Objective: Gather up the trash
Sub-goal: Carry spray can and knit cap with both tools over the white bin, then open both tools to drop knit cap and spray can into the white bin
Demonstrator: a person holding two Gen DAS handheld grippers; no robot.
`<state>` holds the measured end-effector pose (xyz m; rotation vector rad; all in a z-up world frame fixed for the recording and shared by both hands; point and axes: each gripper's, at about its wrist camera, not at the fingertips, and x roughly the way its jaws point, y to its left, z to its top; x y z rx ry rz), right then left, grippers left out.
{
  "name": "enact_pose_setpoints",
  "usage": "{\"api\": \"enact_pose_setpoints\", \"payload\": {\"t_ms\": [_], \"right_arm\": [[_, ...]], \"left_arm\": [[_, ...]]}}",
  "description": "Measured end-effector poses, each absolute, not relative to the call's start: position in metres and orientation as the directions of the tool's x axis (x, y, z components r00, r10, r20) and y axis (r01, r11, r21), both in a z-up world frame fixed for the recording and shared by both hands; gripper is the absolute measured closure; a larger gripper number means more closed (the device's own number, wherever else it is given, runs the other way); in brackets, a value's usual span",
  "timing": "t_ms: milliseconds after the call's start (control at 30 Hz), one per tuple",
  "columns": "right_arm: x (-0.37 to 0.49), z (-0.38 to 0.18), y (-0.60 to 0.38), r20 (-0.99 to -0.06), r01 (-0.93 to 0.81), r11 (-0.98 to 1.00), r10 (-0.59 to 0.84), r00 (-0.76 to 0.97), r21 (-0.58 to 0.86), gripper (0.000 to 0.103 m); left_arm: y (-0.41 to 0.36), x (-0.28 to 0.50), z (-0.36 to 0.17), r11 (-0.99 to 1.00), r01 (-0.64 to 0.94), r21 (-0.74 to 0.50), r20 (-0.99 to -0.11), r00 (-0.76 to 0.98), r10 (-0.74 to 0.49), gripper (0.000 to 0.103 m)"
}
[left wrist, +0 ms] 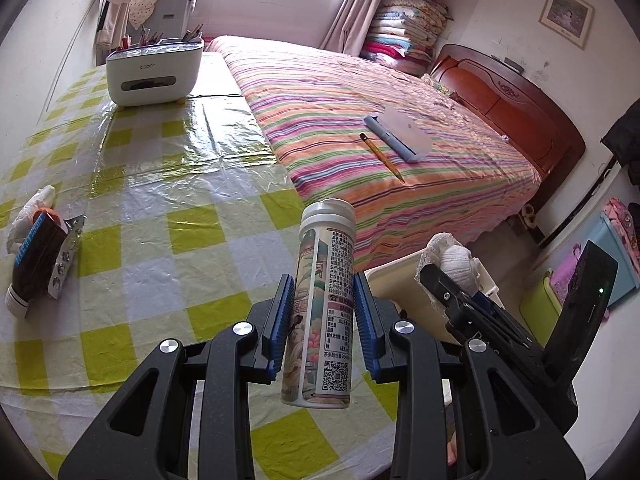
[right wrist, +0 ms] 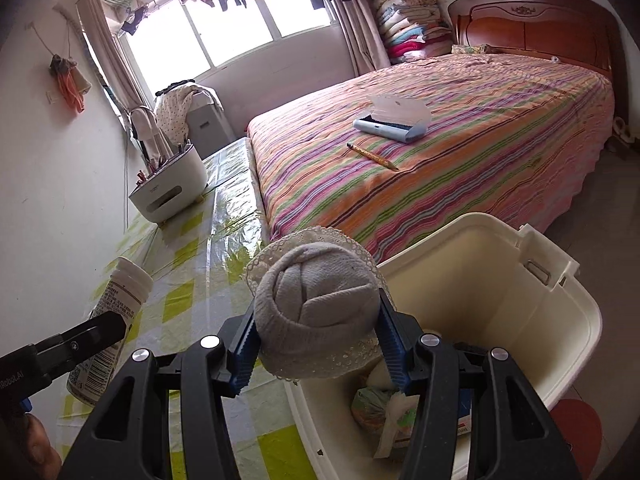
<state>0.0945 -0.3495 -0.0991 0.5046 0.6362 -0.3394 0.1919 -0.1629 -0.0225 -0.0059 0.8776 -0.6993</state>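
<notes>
Left wrist view is showing the left gripper [left wrist: 324, 320] with its jaws closing narrowly on a white tablet tube [left wrist: 322, 304], which is standing nearly upright between the blue pads and hanging clear above the checked surface [left wrist: 160, 184]. Right wrist view is showing the right gripper [right wrist: 318, 344] with its jaws spread about halfway around a rolled grey sock [right wrist: 316, 312] with a lace trim, the pads pressing on both sides of it. That sock is hanging at the near rim of the cream bin [right wrist: 500, 280], which is standing just beside the surface edge, between it and the striped bed [right wrist: 440, 152].

Some crumpled wrappers and paper [right wrist: 384, 408] are already lying at the bottom of the bin, so part of the collecting is looking done. Both held things are looking ready to go in next: the sock is nearly over the opening, while the tube is sitting a little further off, over the surface corner.

More seems to be waiting. At the left of the surface a dark tube with a white cap [left wrist: 34, 264], a foil pill strip [left wrist: 66, 256] and a crumpled white tissue [left wrist: 30, 212] are lying together, untouched. The white pen holder [left wrist: 154, 72] at the far end, and the pencil [left wrist: 382, 158] and case [left wrist: 400, 136] on the bed, are probably not trash.
</notes>
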Motion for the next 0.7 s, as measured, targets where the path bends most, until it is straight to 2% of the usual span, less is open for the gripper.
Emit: {"api": "enact_pose_setpoints", "payload": {"t_ms": [300, 367, 400, 500, 700], "right_arm": [[0.079, -0.109, -0.383, -0.683, 0.574, 0.741, -0.219, 0.696, 0.348, 0.050], [0.076, -0.113, -0.390, -0.694, 0.594, 0.714, -0.211, 0.688, 0.370, 0.046], [0.074, -0.114, -0.393, -0.697, 0.602, 0.702, -0.211, 0.686, 0.380, 0.040], [0.068, -0.115, -0.399, -0.688, 0.610, 0.679, -0.210, 0.695, 0.409, 0.033], [0.038, -0.102, -0.414, -0.601, 0.643, 0.590, -0.307, 0.738, 0.488, 0.033]], "left_arm": [[-0.200, 0.185, -0.022, 0.751, 0.602, -0.270, -0.704, 0.408, -0.581, 0.074], [-0.207, 0.183, -0.023, 0.741, 0.614, -0.270, -0.707, 0.396, -0.586, 0.074], [-0.211, 0.182, -0.024, 0.737, 0.621, -0.268, -0.707, 0.393, -0.588, 0.074], [-0.221, 0.179, -0.028, 0.731, 0.633, -0.254, -0.715, 0.386, -0.583, 0.074], [-0.229, 0.181, -0.034, 0.724, 0.632, -0.277, -0.725, 0.356, -0.589, 0.074]]}}
